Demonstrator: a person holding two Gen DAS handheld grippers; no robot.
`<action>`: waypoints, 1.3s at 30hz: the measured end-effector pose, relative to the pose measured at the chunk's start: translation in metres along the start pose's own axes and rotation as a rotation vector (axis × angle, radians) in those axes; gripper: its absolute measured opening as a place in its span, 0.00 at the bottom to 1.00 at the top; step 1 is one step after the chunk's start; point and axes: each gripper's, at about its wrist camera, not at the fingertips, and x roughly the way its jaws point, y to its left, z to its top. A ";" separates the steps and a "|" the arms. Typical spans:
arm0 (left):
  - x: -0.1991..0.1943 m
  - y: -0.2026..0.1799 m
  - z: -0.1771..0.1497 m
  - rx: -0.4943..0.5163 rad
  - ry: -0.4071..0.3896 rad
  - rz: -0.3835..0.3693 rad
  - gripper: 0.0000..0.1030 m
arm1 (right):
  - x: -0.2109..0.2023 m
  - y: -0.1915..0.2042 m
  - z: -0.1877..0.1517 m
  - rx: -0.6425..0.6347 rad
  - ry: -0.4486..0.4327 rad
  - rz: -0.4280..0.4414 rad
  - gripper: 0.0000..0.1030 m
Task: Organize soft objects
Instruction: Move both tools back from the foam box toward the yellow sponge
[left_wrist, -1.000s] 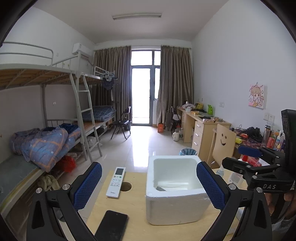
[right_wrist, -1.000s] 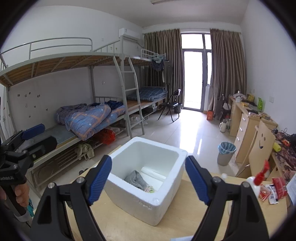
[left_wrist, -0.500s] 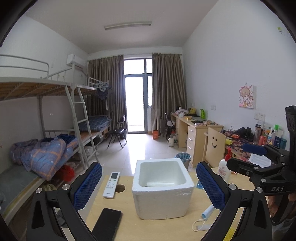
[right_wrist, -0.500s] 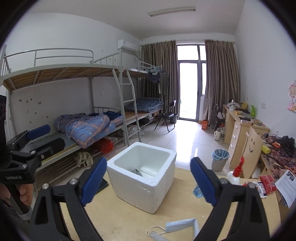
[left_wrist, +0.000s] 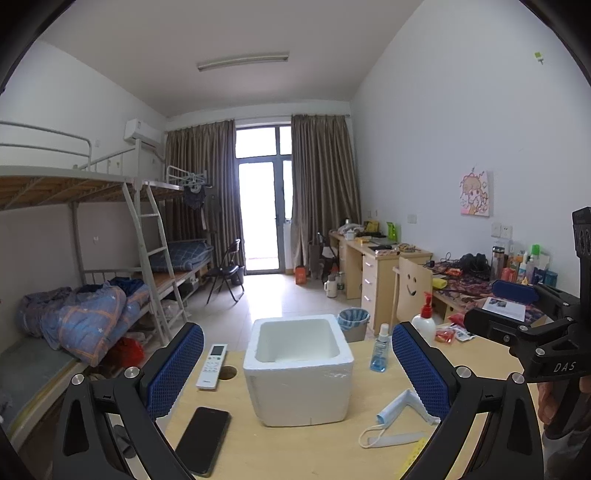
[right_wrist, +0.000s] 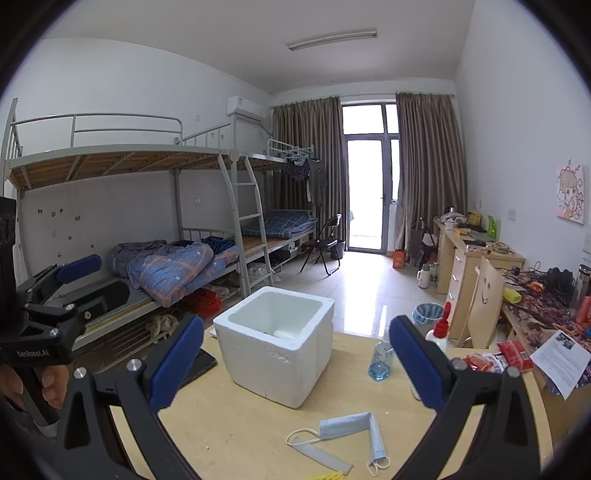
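Observation:
A white foam box (left_wrist: 300, 363) stands in the middle of the wooden table (left_wrist: 295, 454); it also shows in the right wrist view (right_wrist: 275, 341). Its contents are hidden from here. A light blue face mask (right_wrist: 354, 430) lies flat on the table in front of the box, to its right; it also shows in the left wrist view (left_wrist: 400, 408). My left gripper (left_wrist: 297, 369) is open and empty, back from the box. My right gripper (right_wrist: 295, 363) is open and empty, above the table between box and mask.
A black phone (left_wrist: 203, 439) and a white remote (left_wrist: 212, 365) lie left of the box. A blue sanitizer bottle (right_wrist: 380, 356) and a red-capped pump bottle (right_wrist: 437, 332) stand to the right. Red packets and papers (right_wrist: 513, 354) lie at the far right.
Both grippers have pulled back and up from the box. The box now looks smaller and the face mask has come into view on the table.

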 end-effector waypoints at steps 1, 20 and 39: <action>-0.002 -0.001 -0.001 -0.001 -0.003 -0.002 0.99 | -0.003 0.000 -0.003 -0.001 -0.003 -0.001 0.99; -0.024 -0.010 -0.041 -0.036 -0.066 -0.059 0.99 | -0.033 -0.002 -0.047 -0.019 -0.039 -0.058 0.99; -0.027 -0.025 -0.119 -0.002 -0.110 -0.092 0.99 | -0.052 -0.010 -0.118 0.002 -0.046 -0.143 0.99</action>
